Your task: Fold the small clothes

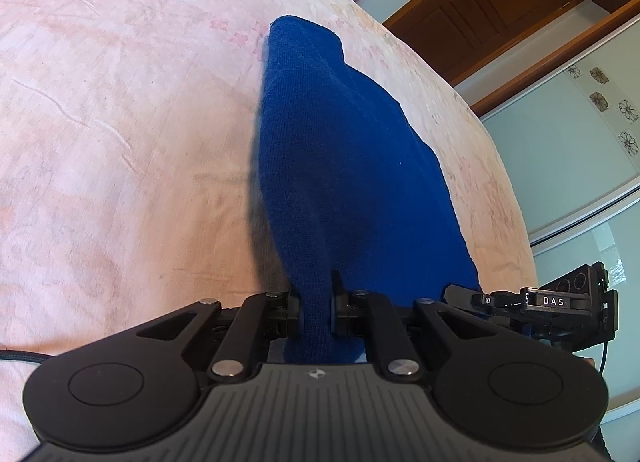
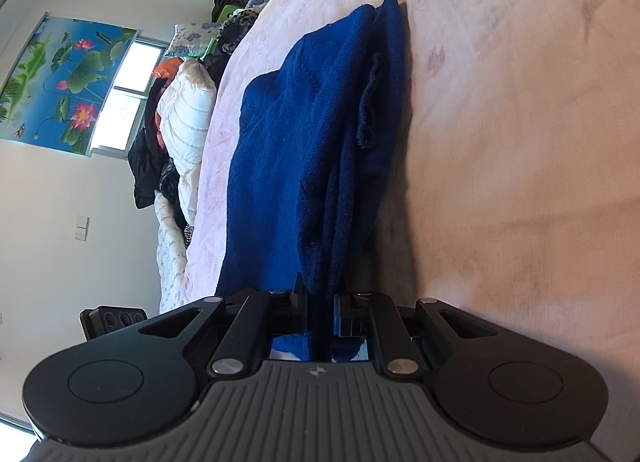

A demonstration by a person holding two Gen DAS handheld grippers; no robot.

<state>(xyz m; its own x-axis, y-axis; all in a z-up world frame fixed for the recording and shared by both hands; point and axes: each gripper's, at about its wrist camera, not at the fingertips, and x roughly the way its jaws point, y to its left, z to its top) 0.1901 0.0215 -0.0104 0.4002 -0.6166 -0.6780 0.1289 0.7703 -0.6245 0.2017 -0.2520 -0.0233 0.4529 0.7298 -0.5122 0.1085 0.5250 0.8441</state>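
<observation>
A dark blue knitted garment (image 1: 340,158) stretches away from me over the pink bedsheet (image 1: 120,122). My left gripper (image 1: 316,302) is shut on its near edge, the cloth bunched between the two black fingers. In the right wrist view the same blue garment (image 2: 304,150) lies in folded layers, with a seam or cuff showing on its right side. My right gripper (image 2: 320,302) is shut on another part of the near edge. The right gripper's body (image 1: 560,302) shows at the right of the left wrist view, close beside the cloth.
The pink bedsheet (image 2: 520,182) covers a wide bed. A pile of clothes and pillows (image 2: 180,122) lies along the bed's far side below a window and a lotus picture (image 2: 60,74). A wooden cabinet (image 1: 500,2) and a pale wall stand beyond the bed's edge.
</observation>
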